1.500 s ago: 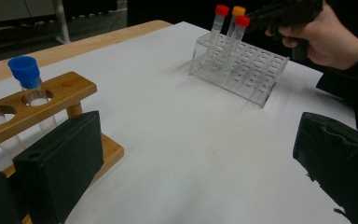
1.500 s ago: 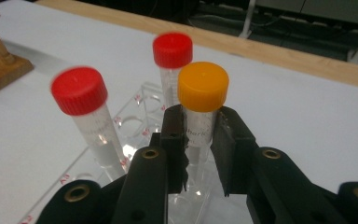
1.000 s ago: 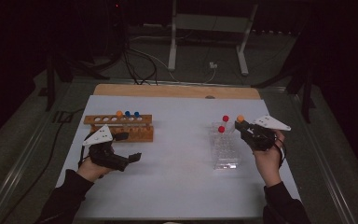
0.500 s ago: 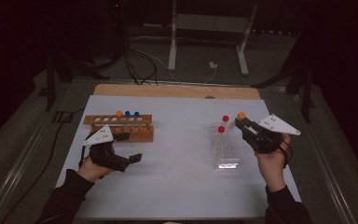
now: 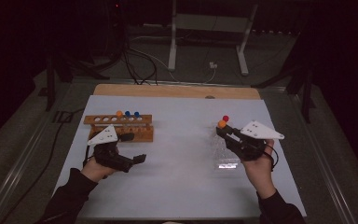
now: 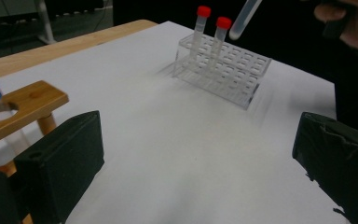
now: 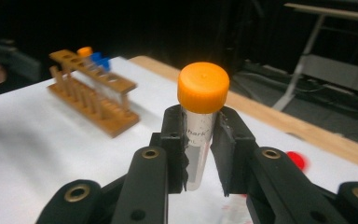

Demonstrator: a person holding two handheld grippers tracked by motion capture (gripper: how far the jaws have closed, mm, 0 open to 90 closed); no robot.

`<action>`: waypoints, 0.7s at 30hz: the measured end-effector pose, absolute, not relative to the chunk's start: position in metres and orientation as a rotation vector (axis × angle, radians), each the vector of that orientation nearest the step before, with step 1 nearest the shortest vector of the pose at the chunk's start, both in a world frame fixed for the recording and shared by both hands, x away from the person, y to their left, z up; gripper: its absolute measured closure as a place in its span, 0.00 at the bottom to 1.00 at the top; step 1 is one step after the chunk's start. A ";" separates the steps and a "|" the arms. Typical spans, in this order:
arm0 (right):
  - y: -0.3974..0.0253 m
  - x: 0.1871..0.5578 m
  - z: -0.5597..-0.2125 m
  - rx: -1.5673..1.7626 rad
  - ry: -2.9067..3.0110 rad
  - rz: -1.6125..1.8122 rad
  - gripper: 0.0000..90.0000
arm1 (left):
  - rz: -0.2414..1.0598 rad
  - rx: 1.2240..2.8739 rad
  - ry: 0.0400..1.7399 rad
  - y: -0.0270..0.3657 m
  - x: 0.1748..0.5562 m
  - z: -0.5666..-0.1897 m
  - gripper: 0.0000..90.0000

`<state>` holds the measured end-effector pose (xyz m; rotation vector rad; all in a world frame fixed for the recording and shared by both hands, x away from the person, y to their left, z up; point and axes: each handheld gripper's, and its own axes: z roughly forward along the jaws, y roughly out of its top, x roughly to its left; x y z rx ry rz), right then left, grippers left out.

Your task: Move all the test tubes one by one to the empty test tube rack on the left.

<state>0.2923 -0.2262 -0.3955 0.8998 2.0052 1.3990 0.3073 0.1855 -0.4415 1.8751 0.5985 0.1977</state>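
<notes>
Covering most of the table point(image 5: 177, 91) is a white sheet point(image 5: 177, 182) with lots of free room in the middle. The wooden rack point(image 5: 119, 128) sits left, the clear rack point(image 5: 223, 154) right, maybe near the edge. The left gripper point(image 5: 137, 158) waits, jaws wide apart. The right gripper point(image 7: 200, 140) squeezes the orange-capped tube point(image 7: 200, 116) upright over the clear rack, ready to drop in.

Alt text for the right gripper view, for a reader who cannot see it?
The right gripper clamps a clear test tube with an orange cap upright between its black jaws. Behind, on the white table, stands a wooden rack holding orange- and blue-capped tubes.
</notes>
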 end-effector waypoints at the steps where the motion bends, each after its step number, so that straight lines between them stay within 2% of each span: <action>1: -0.222 0.292 -0.397 0.891 2.021 1.397 0.83 | 0.196 1.876 0.595 0.184 0.307 -0.440 0.03; 11: -0.190 0.284 -0.417 0.825 2.169 1.407 0.83 | 0.154 1.892 0.524 0.162 0.307 -0.427 0.03; 21: -0.171 0.279 -0.433 0.787 2.283 1.393 0.83 | 0.134 1.898 0.475 0.140 0.308 -0.417 0.07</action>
